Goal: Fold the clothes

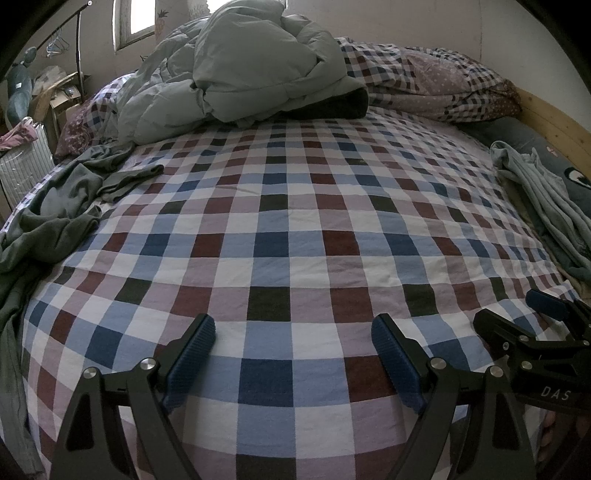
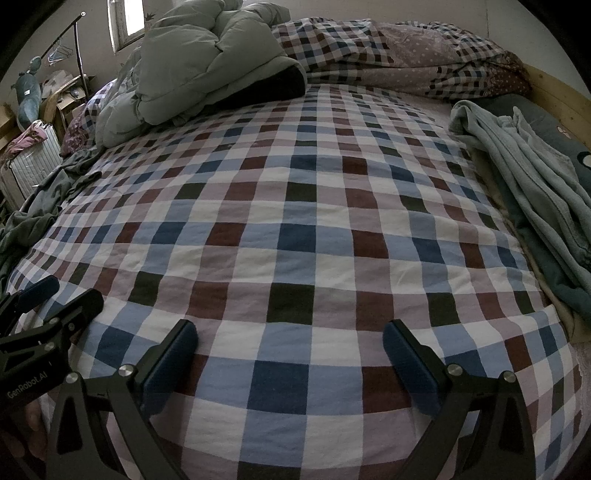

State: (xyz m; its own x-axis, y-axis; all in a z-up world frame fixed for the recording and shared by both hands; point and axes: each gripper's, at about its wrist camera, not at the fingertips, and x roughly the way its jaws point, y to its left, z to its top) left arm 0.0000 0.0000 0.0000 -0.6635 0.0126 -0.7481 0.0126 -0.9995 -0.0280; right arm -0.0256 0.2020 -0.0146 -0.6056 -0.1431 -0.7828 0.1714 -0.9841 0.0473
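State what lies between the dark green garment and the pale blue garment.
Only bare checked sheet separates the dark green garment from the pale blue garment; both views show it.

My views are dim and greyish. Daylight enters through the window [image 1: 135, 22] at upper left. Fisheye bending curves the edges into dark corners.

Checkered bedsheet [image 1: 295, 229]; bunched grey duvet [image 1: 251, 62] at far end; white suitcase [image 1: 22, 162] beside bed.
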